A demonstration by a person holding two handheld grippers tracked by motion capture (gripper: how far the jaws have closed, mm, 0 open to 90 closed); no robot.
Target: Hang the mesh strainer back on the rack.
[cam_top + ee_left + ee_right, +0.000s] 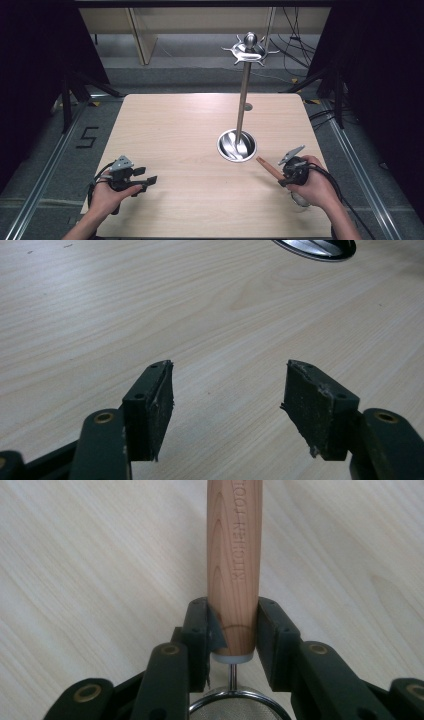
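From above, the right gripper point(283, 176) holds a strainer point(268, 168) near the table's point(175, 125) right edge, beside the metal stand point(237, 145). The left gripper point(227, 405) hangs released over bare wood. Right gripper view: pads point(270, 635) clenched on the wooden handle point(234, 565).

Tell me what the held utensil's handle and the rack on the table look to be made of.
Handle: wood, smooth and probably unvarnished; visible grain and engraved lettering. A metal-rimmed mesh head sits behind it, so likely a strainer. The right gripper clamps the handle.
Rack: polished metal, likely stainless steel; mirror-like reflections on pole, hooked top and round base dish.
Table: pale wood-grain surface, possibly laminate.
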